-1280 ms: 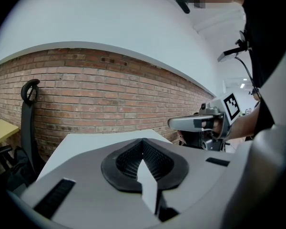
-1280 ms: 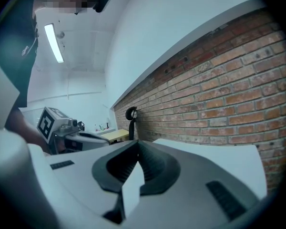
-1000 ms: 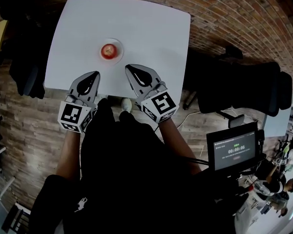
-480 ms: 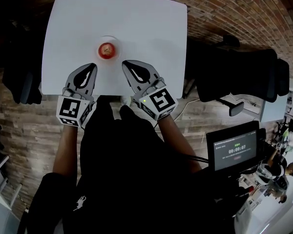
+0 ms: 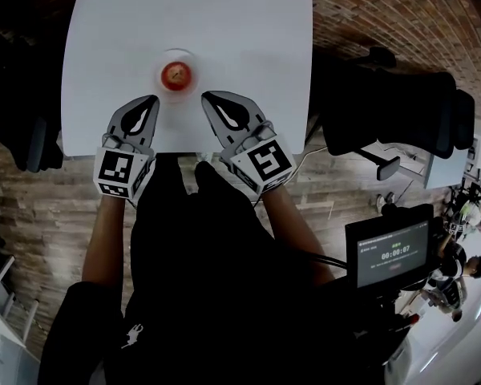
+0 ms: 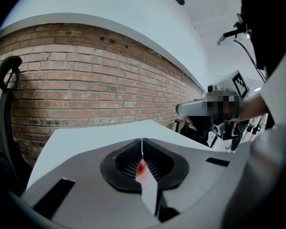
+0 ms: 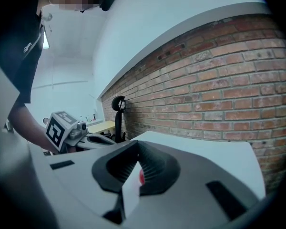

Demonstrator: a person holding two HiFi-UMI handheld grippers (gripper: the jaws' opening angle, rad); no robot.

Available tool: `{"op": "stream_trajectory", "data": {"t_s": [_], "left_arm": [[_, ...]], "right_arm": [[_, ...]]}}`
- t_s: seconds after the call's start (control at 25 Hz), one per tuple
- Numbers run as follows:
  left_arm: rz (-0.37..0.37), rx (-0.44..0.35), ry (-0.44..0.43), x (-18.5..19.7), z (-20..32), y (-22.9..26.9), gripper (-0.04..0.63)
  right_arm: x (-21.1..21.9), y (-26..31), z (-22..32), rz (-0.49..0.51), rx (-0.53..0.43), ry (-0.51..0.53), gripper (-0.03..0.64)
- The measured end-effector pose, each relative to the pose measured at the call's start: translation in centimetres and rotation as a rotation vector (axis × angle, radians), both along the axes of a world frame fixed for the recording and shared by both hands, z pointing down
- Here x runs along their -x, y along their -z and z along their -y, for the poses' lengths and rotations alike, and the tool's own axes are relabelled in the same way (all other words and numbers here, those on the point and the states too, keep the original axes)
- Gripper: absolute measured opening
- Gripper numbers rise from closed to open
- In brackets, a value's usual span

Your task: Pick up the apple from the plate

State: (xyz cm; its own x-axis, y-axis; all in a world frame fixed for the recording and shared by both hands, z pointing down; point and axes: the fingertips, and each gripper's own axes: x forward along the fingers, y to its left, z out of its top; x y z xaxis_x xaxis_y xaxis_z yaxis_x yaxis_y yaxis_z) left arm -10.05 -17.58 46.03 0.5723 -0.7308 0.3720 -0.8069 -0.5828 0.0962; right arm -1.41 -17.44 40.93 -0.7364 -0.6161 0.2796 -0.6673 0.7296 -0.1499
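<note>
A red apple (image 5: pixel 175 74) sits on a small white plate (image 5: pixel 191 60) near the front middle of the white table (image 5: pixel 248 38). My left gripper (image 5: pixel 151 99) is shut and empty, just short of the plate on its left. On the plate's right, my right gripper (image 5: pixel 208 97) points the same way, its jaws together with nothing held. In the left gripper view the left gripper (image 6: pixel 142 140) shows only a sliver of the apple (image 6: pixel 140 169) through the slit between its jaws. The right gripper (image 7: pixel 137 145) likewise shows a red sliver of the apple (image 7: pixel 141 177).
Black office chairs stand at the table's right (image 5: pixel 401 123) and left (image 5: pixel 24 131). A small screen on a stand (image 5: pixel 389 251) is at my lower right. A brick wall (image 6: pixel 86 80) lies beyond the table's far edge.
Both grippers have moved forward over the table's near edge and now lie closer to the plate. Their jaws look the same as before.
</note>
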Motion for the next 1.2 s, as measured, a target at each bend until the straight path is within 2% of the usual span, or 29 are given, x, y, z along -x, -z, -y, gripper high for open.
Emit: {"op": "stream_trajectory", "data": {"t_s": [0.28,0.44,0.92,0.96,1.04,1.2], "left_arm": [[0.016,0.037,-0.022,-0.8,1.7,-3.8,0.006],[0.067,0.056,-0.058,-1.3,2.3,-6.3,0.006],[0.109,0.066,-0.118,-1.8,3.0,-7.9,0.008],[0.110,0.069,-0.119,-1.7,3.1,-8.1,0.012],[0.109,0.075,-0.117,-1.4,3.2,-8.2,0.076],[0.125,0.078,-0.127,-1.3,3.2,-8.4,0.136]], "right_arm": [[-0.5,-2.9,0.7,-0.025,0.040,-0.018,0.003],[-0.6,-4.1,1.0,-0.033,0.064,-0.025,0.003],[-0.6,-4.6,1.8,-0.041,0.089,-0.056,0.002],[-0.6,-4.7,1.8,-0.045,0.097,-0.058,0.003],[-0.7,-4.8,1.9,-0.048,0.106,-0.066,0.003],[-0.7,-4.8,1.9,-0.036,0.095,-0.069,0.003]]}}
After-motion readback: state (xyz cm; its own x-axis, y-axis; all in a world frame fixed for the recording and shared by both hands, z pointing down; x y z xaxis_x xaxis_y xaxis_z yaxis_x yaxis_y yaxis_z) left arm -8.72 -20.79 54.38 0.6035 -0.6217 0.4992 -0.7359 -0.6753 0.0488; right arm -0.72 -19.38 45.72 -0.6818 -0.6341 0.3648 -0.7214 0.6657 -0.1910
